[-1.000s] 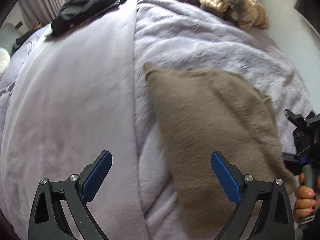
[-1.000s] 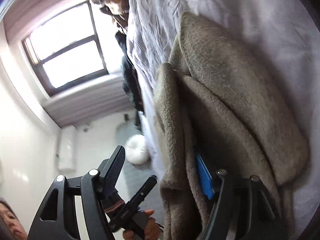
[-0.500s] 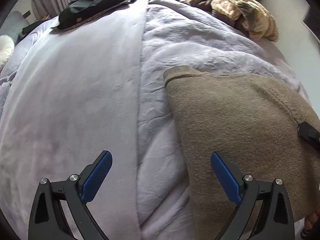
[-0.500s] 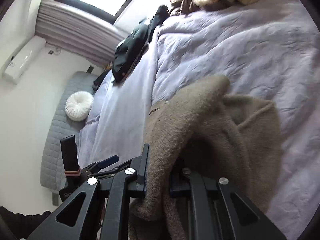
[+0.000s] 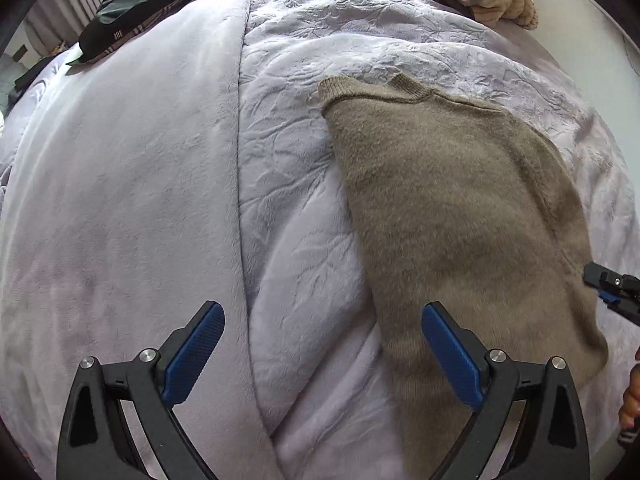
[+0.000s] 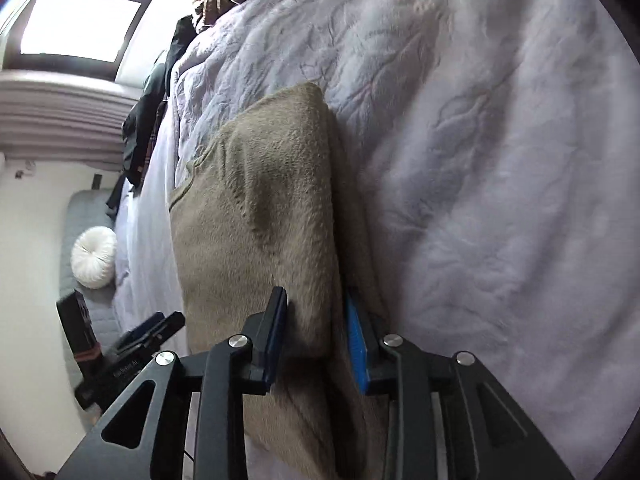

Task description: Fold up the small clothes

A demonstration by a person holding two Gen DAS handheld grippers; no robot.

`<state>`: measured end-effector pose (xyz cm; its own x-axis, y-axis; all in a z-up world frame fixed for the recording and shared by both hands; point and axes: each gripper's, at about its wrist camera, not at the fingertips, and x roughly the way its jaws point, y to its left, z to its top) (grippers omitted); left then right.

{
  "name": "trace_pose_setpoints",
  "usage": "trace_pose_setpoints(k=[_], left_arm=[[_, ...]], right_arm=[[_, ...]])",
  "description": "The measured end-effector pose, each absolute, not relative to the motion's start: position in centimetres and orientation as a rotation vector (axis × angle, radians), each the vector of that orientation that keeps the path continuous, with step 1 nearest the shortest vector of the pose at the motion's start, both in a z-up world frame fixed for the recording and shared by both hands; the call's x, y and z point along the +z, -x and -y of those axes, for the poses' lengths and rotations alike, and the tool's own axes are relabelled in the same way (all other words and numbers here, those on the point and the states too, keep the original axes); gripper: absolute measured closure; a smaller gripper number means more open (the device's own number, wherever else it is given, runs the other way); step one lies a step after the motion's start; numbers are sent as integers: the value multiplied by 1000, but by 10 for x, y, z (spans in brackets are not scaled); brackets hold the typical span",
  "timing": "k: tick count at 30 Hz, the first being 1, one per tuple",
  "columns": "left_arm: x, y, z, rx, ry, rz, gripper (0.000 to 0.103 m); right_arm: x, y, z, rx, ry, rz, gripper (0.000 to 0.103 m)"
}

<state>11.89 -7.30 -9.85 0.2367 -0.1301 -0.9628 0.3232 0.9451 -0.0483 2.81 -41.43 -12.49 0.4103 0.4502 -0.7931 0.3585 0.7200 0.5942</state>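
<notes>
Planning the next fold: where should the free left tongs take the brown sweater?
Take the ribbed collar corner of the brown sweater, coming from the bare lilac blanket side. That edge lies flat and exposed. The right tongs, jaws opening, have the opposite edge between them.

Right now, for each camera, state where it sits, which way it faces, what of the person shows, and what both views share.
Left wrist: on the left gripper, aimed steeply down at the lilac plush bedspread; its jaws wide open, fingertips at the right edge.
Right wrist: on the right gripper, angled along the bed toward the window; jaws opening around a fold.
Shared: the taupe knitted sweater, bedspread, each other's gripper.
</notes>
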Motion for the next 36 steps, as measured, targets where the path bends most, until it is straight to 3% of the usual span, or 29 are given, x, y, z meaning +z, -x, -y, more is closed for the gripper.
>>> trace_pose_setpoints(k=[8,11,12,13,14,23,28,36], left_arm=[[-91,-85,82,-389,-179,-1337,3],[-103,-74,97,-420,-185,-1380,3],[-108,-71,100,-422,-183,-1398,3],[-117,-68,103,-416,-193,-1420,3],[-122,-65,104,-407,-212,-1428,3],[-148,-50,92,-412,-273,-1464,1],[-139,-41,89,-393,-301,-1451,1],[-125,-19,73,-370,-308,-1476,1]], right_arm=[[-70,14,402,80,-645,-1166,70],[-83,8,383,85,-504,-1238,70],[-88,8,380,83,-494,-1266,73],[-92,8,378,91,-515,-1277,87],[-95,12,379,105,-564,-1272,93],[-154,62,434,-28,-900,-1301,93],[-136,77,434,-107,-797,-1335,93],[-81,57,393,48,-653,-1208,89]])
